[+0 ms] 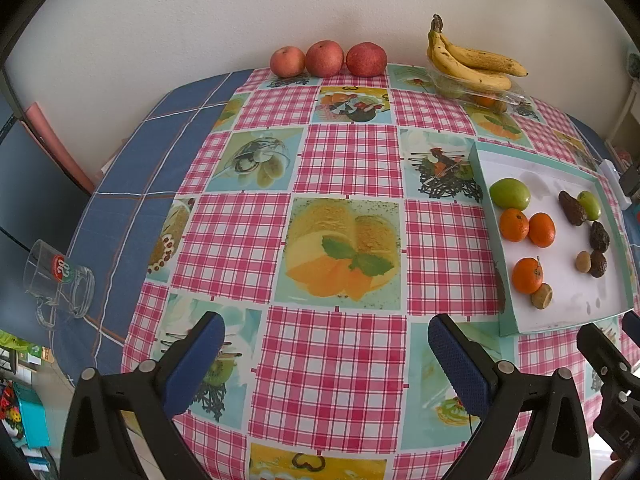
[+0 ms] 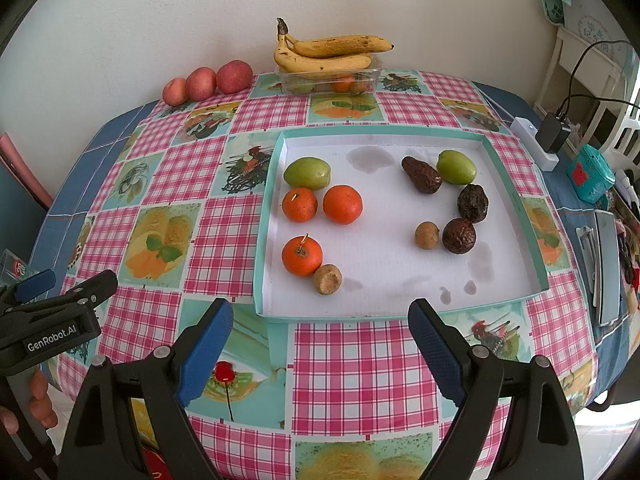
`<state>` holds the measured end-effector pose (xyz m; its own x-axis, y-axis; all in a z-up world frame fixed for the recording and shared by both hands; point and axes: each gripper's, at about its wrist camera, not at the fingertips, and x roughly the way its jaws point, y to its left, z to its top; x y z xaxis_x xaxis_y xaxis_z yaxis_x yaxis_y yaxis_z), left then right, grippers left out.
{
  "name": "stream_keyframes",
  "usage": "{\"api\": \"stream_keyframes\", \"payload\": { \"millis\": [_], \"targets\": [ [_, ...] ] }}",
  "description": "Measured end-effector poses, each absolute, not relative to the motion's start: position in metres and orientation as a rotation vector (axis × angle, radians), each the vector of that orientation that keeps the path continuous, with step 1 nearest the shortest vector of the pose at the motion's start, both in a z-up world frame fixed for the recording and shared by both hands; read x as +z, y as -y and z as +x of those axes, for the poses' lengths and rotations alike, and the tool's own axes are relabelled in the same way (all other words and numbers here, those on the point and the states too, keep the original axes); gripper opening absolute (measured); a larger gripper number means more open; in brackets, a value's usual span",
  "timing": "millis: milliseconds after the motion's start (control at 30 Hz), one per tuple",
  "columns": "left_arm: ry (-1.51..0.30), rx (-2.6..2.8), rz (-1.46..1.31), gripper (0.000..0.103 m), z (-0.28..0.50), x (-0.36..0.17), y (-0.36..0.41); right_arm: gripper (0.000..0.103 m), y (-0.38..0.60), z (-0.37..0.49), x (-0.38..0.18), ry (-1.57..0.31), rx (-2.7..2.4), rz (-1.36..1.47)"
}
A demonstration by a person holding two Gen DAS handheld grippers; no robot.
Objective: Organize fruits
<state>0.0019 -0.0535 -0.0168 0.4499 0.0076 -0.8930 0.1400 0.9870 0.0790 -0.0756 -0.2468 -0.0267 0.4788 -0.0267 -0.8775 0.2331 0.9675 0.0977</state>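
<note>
Both grippers, right gripper and left gripper, hovered with jaws wide, empty; best approach the tangerine at eleven o'clock squarely, clear of the tray wall.

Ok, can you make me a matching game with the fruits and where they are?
Things:
1. bananas
2. red apples
3. oranges
4. glass mug

Places:
A. lined up by the wall
B. inside the white tray
C. lying sideways on the blue cloth
D. on top of the clear plastic box

Pairs: 1-D, 2-A, 3-B, 4-C
</note>
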Motion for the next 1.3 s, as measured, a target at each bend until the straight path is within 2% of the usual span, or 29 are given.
{"api": "stream_keyframes", "payload": {
  "millis": [1300],
  "targets": [
    [-1.085,-0.067,0.161,0.103,0.0010,-0.0140,0.0535,0.090,0.2439,-0.0758,-0.0263,-1.061,-0.164,0.217]
  ]
}}
